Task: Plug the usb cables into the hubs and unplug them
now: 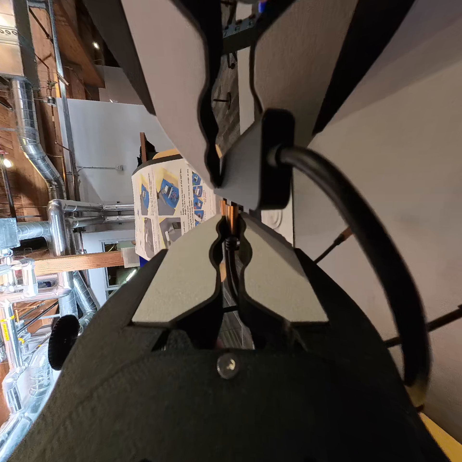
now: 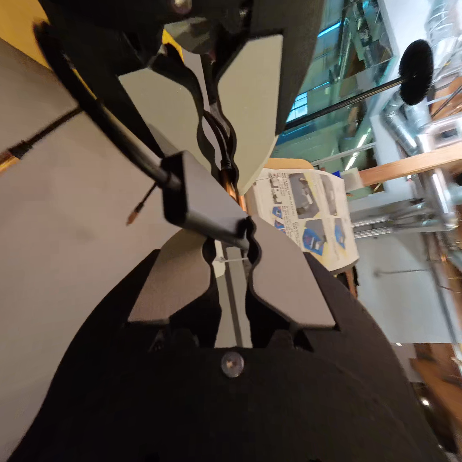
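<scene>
My left gripper (image 1: 231, 220) is shut on a copper-coloured USB plug (image 1: 232, 212) whose thin black cable (image 1: 230, 265) runs back between the fingers. Facing it, my right gripper (image 1: 237, 147) is shut on a flat grey hub (image 1: 245, 172) with a thick black cable (image 1: 362, 200). In the right wrist view, the right gripper (image 2: 225, 232) grips the hub (image 2: 212, 200) by one end. The left gripper (image 2: 228, 180) holds the plug (image 2: 239, 199) against the hub's long side. How deep the plug sits is hidden.
Both grippers hang over a grey table (image 1: 387, 125) with a yellow border (image 1: 445, 437). Loose thin cables with copper plugs (image 1: 346, 233) (image 2: 132, 217) lie on it. A printed instruction sheet (image 1: 170, 200) (image 2: 312, 212) stands behind. Metal ducts and wooden beams are farther off.
</scene>
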Tool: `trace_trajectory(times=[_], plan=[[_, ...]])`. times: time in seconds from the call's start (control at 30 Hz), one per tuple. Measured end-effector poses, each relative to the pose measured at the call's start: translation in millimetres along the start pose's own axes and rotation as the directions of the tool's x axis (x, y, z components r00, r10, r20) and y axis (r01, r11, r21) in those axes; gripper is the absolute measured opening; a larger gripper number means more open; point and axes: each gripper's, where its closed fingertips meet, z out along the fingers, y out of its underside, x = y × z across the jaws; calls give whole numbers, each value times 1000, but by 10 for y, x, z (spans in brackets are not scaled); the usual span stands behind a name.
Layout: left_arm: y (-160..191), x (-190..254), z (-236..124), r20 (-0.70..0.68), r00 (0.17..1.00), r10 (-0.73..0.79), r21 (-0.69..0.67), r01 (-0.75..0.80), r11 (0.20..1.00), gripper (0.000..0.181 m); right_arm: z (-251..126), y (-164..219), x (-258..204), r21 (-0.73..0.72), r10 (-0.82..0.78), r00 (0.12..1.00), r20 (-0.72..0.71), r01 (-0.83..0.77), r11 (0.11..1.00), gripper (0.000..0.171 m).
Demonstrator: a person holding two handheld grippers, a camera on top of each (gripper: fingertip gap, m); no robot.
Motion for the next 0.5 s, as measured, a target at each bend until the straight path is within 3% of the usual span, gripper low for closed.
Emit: trace_trajectory(times=[0.07, 0.2, 0.4, 0.5], plan=[[-10, 19, -5, -9, 1000, -2, 16, 3, 1000, 7, -8, -1, 14, -15, -46, 999, -26, 46, 999, 12], [-45, 44, -25, -40, 999, -23, 36, 25, 999, 7, -29, 9, -20, -20, -81, 997, -3, 81, 997, 10], [-132, 3, -88, -42, 999, -30, 82, 34, 996, 5, -134, -18, 16, 2, -13, 998, 63, 13, 1000, 11], [210, -119, -94, -21, 1000, -17, -38, 16, 999, 7, -217, 158, 132, -45, 27, 998, 57, -25, 999, 10]])
